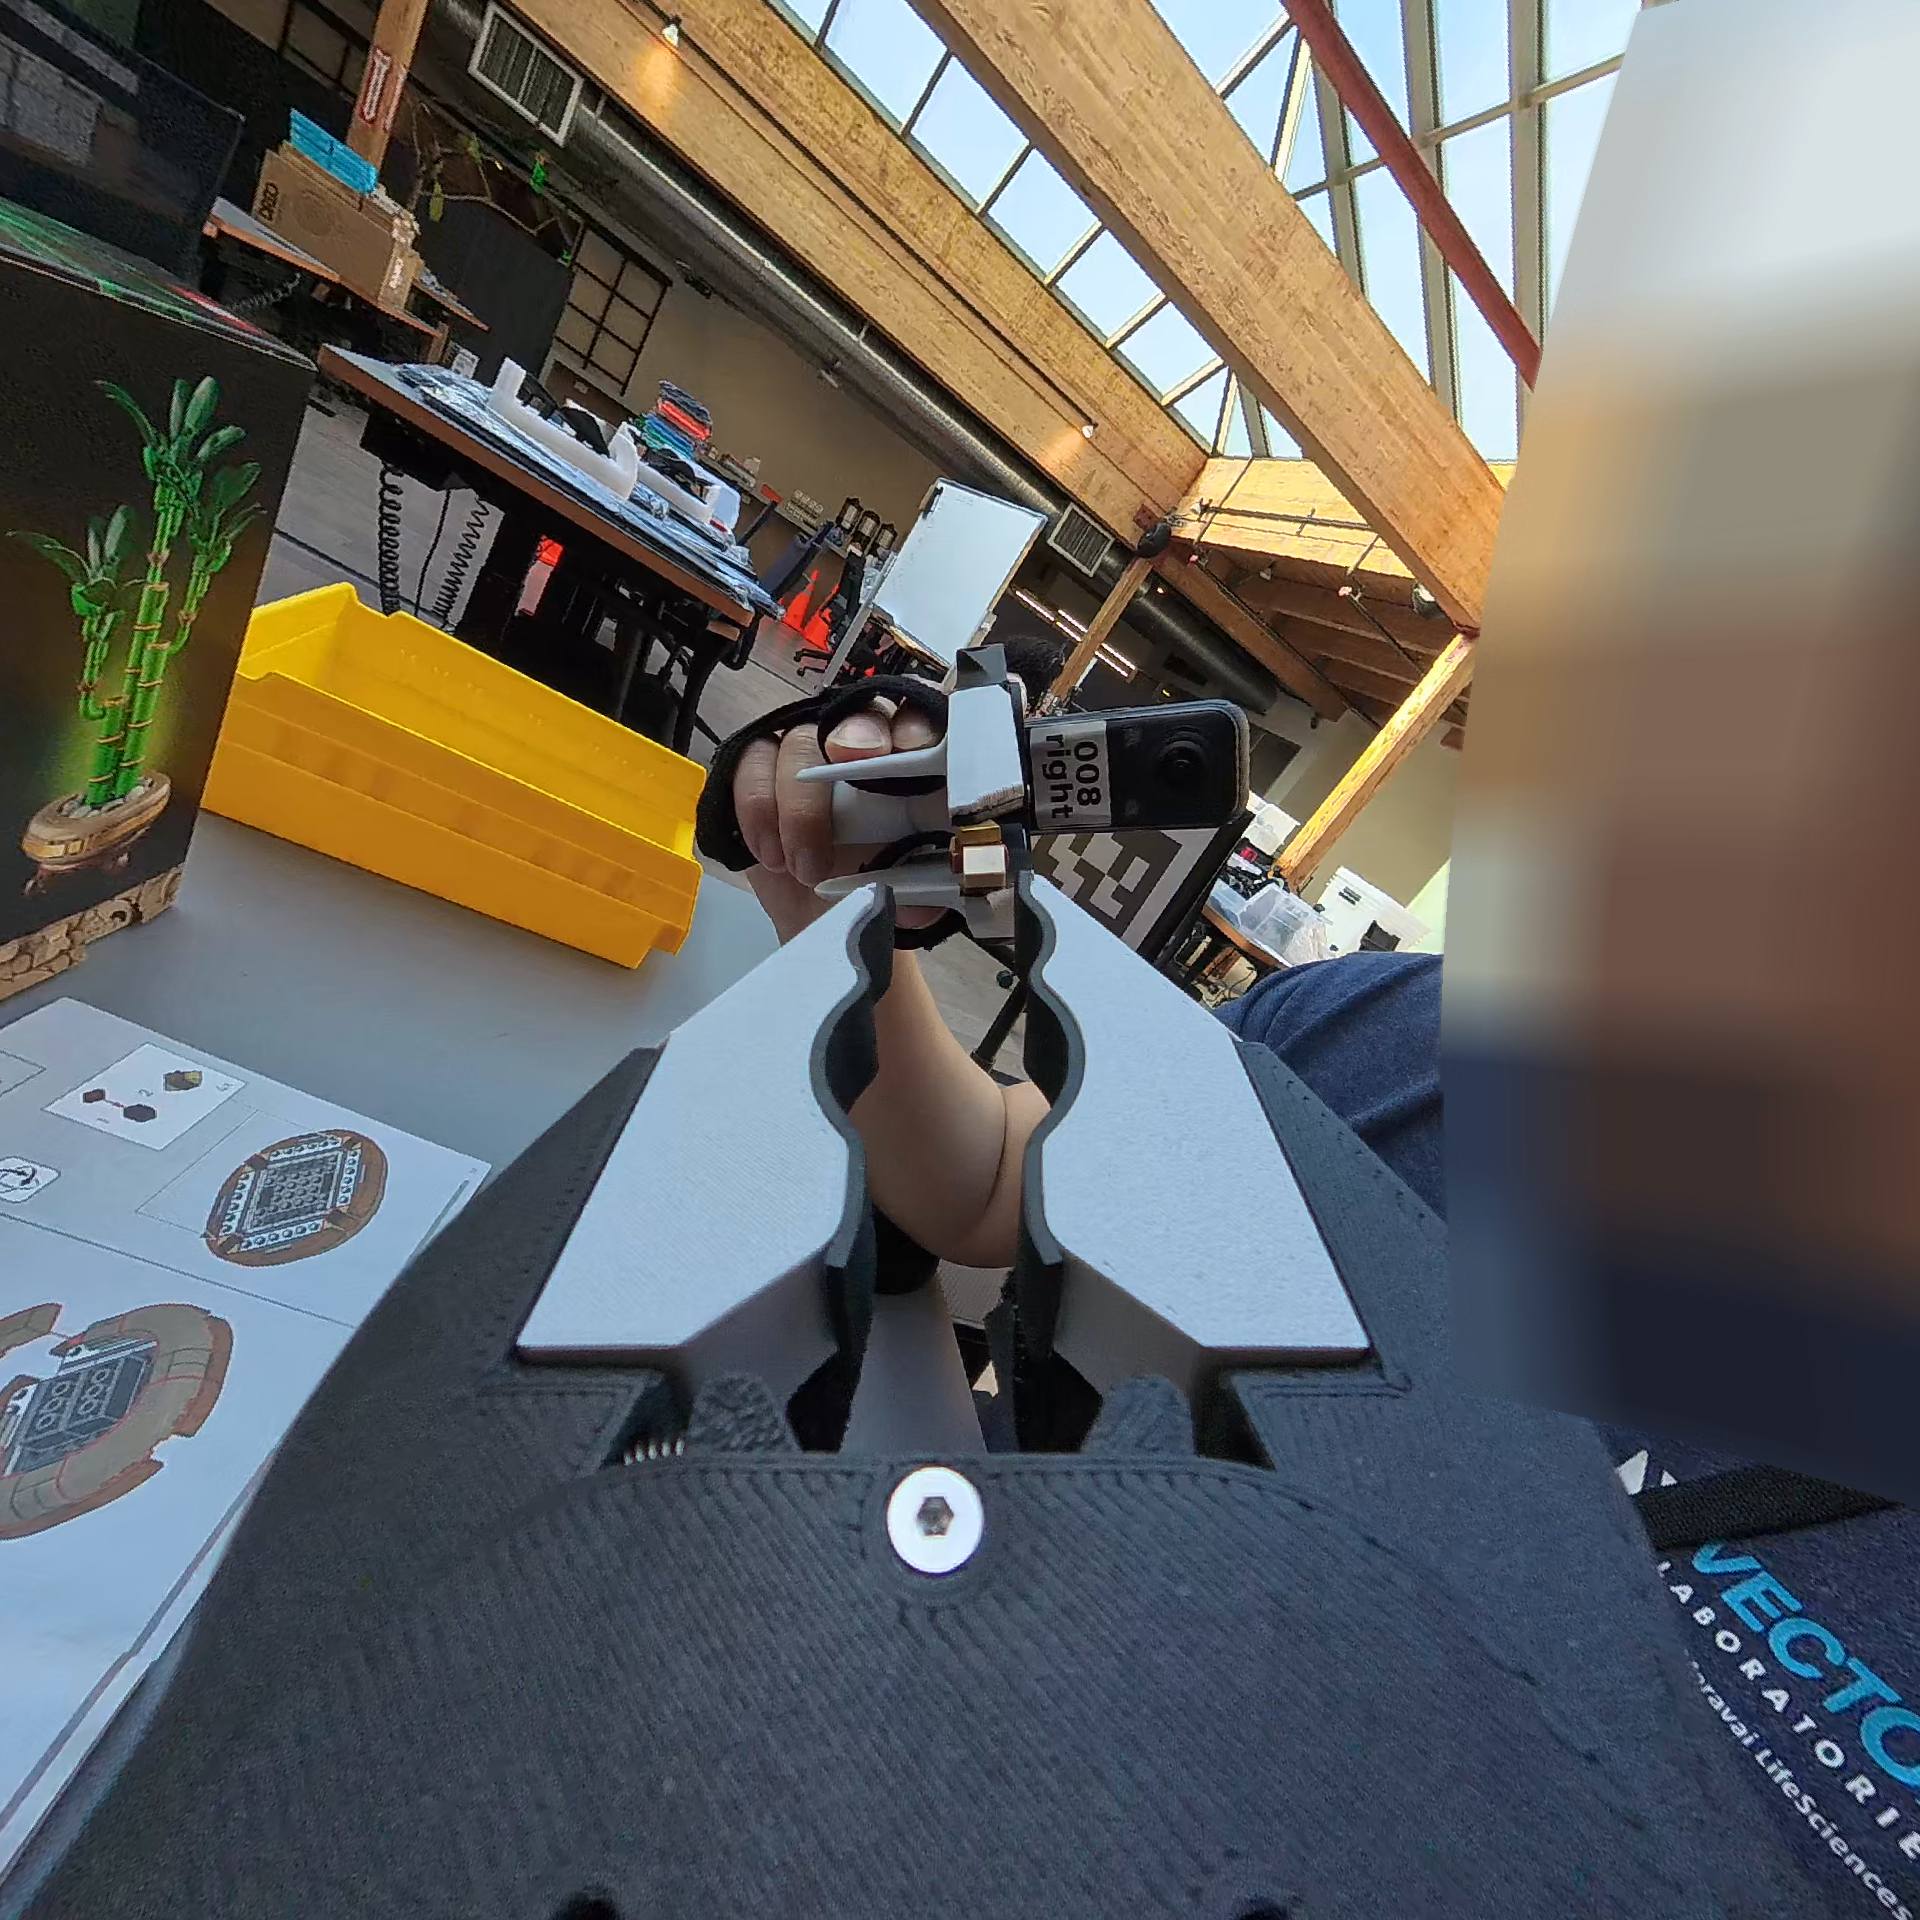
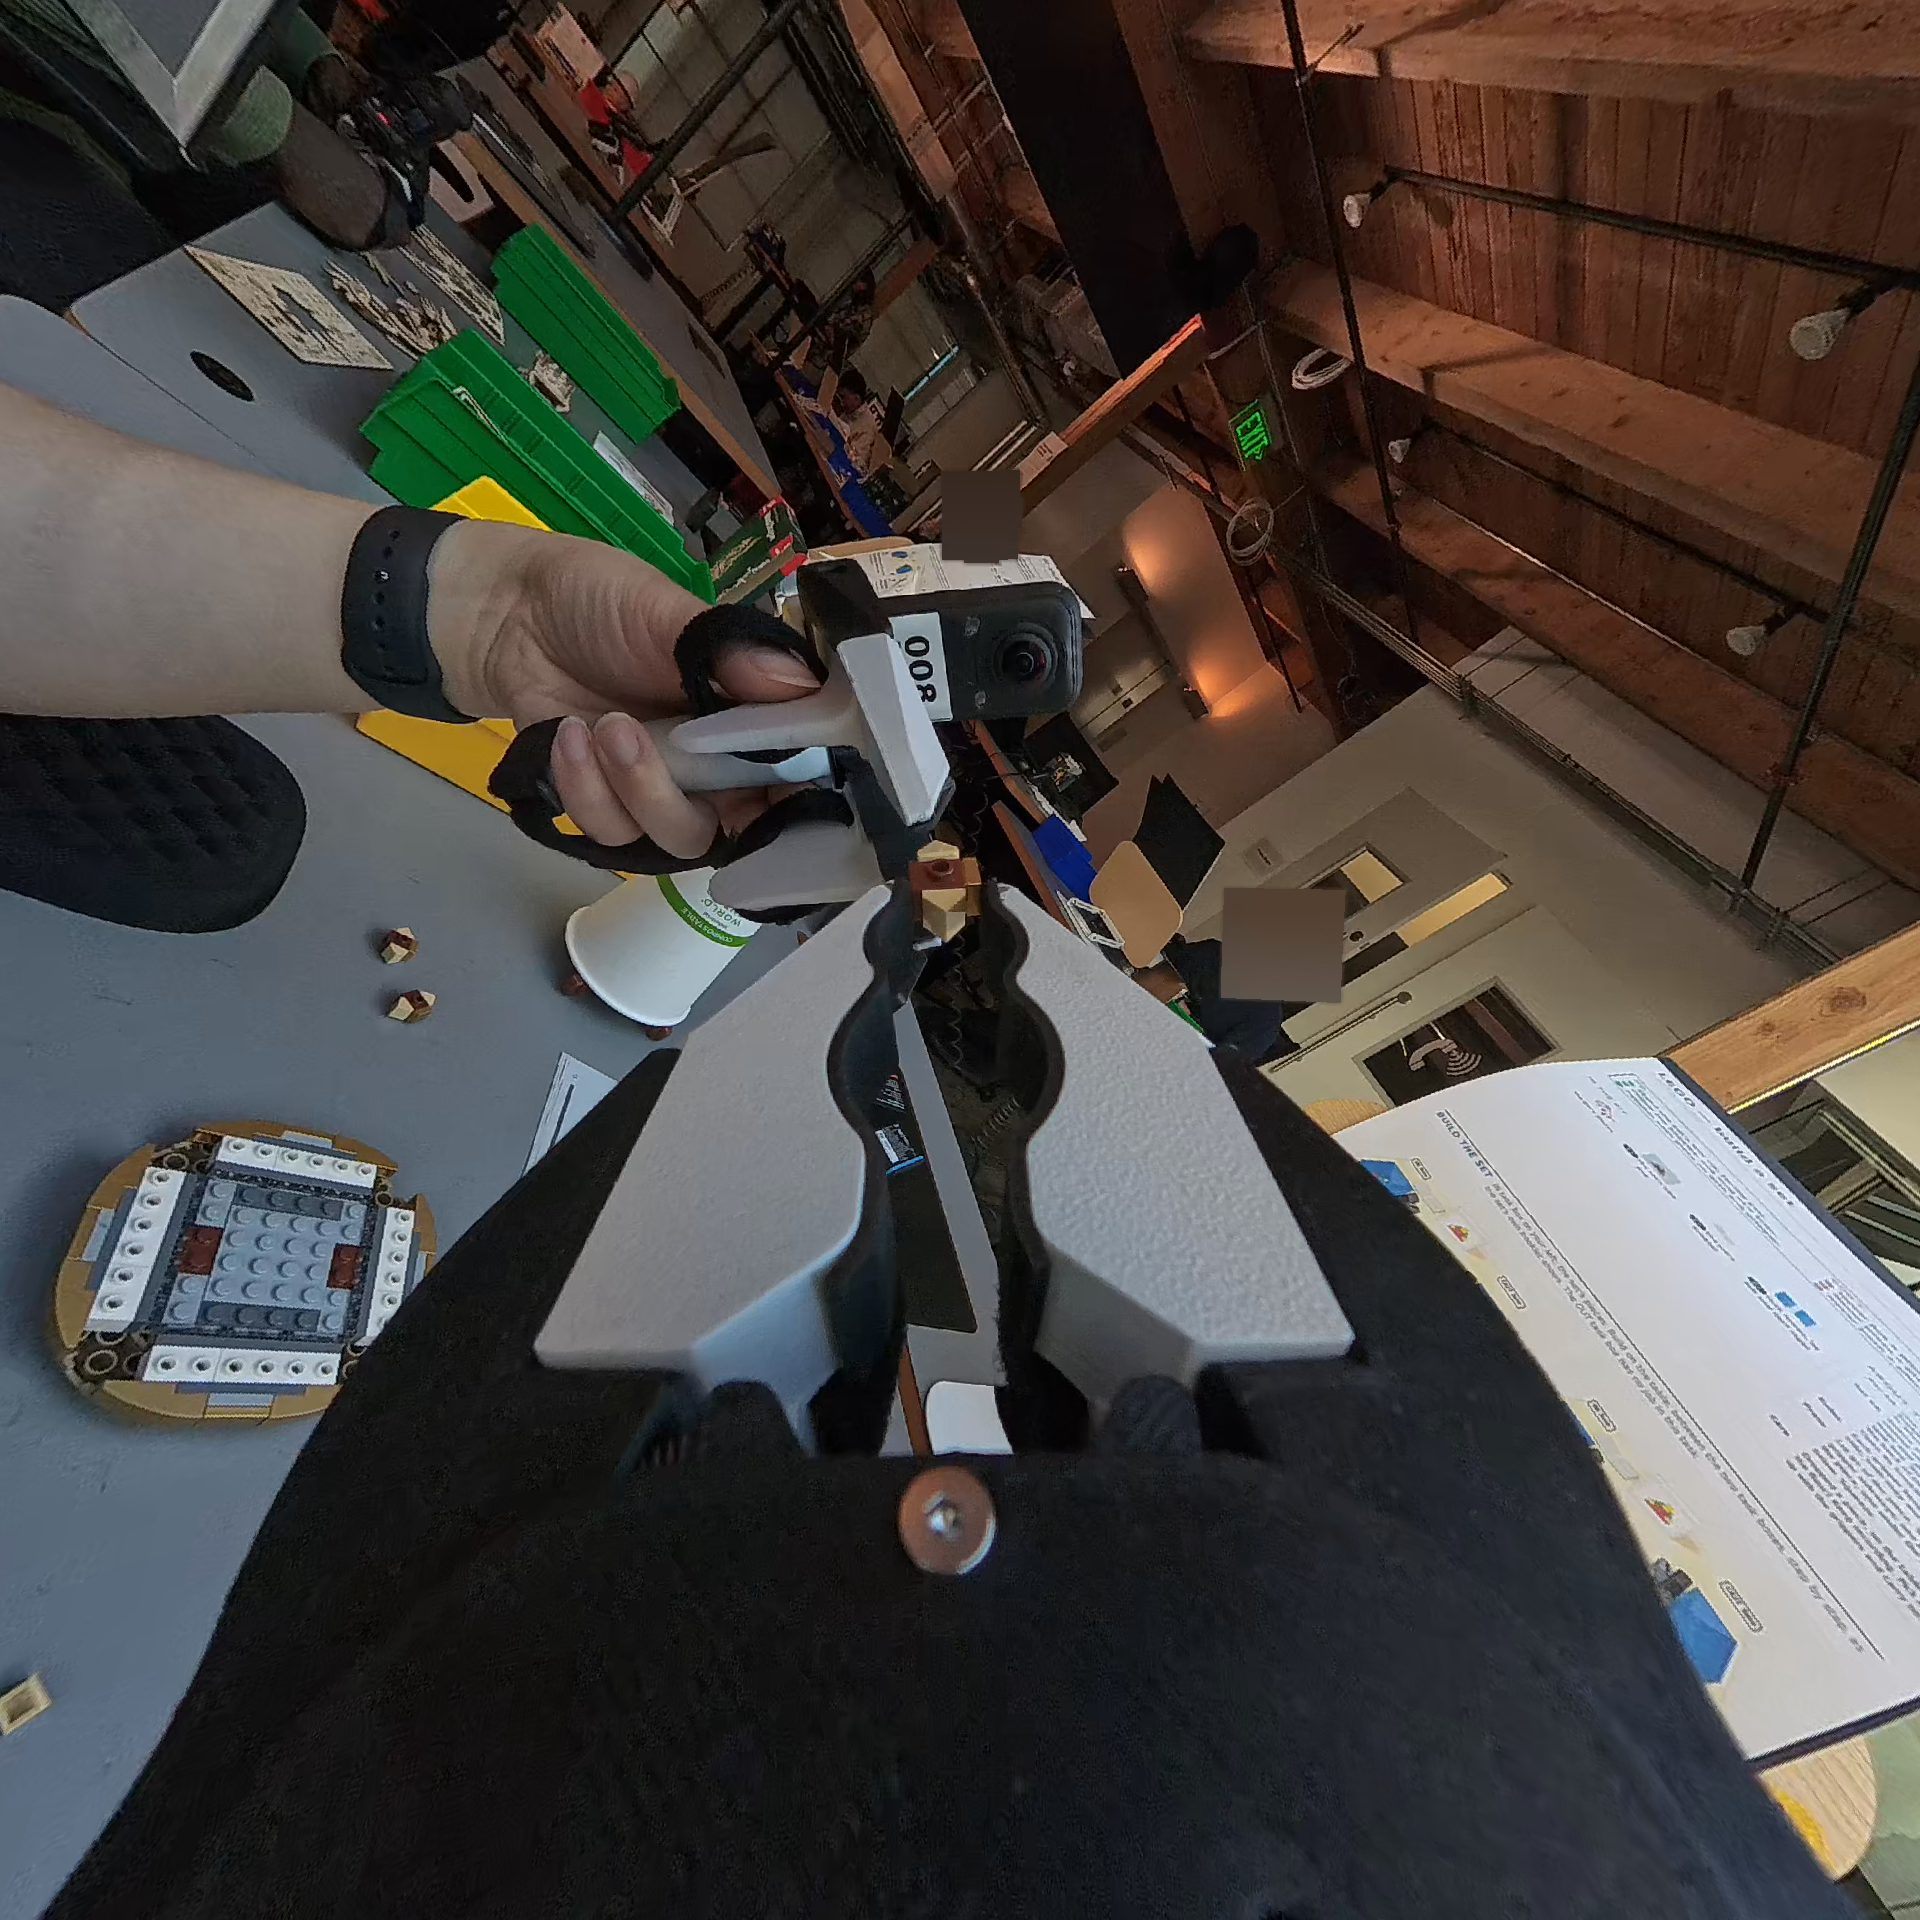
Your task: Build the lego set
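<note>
A small brown-and-tan lego piece (image 2: 943, 896) is pinched between my right gripper's (image 2: 943, 909) tips, held in the air. The same piece (image 1: 979, 857) shows in the left wrist view just past my left gripper's (image 1: 956, 899) tips. The left tips stand a little apart on either side of the piece, and a gap shows on its left side. The two grippers face each other nose to nose. The round tan, white and grey lego base (image 2: 244, 1273) lies on the grey table (image 2: 468, 1039) at the lower left. Loose small pieces (image 2: 397, 943) lie beyond it.
An open instruction booklet (image 1: 156, 1247), the lego box (image 1: 114, 644) and a yellow tray (image 1: 447, 779) lie to the left. An upturned white paper cup (image 2: 649, 956), green bins (image 2: 520, 436) and a printed sheet (image 2: 1662, 1351) are nearby. A person's navy-shirted torso (image 1: 1340, 1039) is close on the right. My two grippers' fingertips are within a few centimetres of each other.
</note>
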Motion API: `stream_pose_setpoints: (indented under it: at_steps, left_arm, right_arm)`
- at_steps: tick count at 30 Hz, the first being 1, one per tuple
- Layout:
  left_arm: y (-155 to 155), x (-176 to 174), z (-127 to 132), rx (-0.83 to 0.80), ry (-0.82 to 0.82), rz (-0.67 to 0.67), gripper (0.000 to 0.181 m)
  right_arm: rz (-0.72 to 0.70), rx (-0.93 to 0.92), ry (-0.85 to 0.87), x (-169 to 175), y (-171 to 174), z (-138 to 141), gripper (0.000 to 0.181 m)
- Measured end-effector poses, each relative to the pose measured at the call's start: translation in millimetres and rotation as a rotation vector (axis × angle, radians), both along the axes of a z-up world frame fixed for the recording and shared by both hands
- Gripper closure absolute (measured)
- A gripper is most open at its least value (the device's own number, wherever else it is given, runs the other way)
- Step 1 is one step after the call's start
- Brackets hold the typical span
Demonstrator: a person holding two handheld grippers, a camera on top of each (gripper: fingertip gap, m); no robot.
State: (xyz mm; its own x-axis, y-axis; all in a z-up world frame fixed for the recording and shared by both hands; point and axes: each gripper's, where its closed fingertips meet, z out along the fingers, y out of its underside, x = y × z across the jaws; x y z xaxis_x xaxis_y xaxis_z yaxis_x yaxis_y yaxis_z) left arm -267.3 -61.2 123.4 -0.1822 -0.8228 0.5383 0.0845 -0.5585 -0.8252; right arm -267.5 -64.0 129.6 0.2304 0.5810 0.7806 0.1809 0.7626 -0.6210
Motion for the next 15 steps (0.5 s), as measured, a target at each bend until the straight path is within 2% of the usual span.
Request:
stream_pose_setpoints:
  at_steps: [11, 15]
  left_arm:
    - [1.3, 1.4, -2.8, 0.007, 0.016, 0.009, 0.164]
    - [-0.8, 0.6, -1.7, 0.026, 0.015, 0.003, 0.174]
  right_arm:
    - [-0.013, 0.003, -0.022, -2.3, 2.9, -4.7, 0.170]
    - [-0.017, 0.005, -0.027, -2.8, 3.7, -5.7, 0.169]
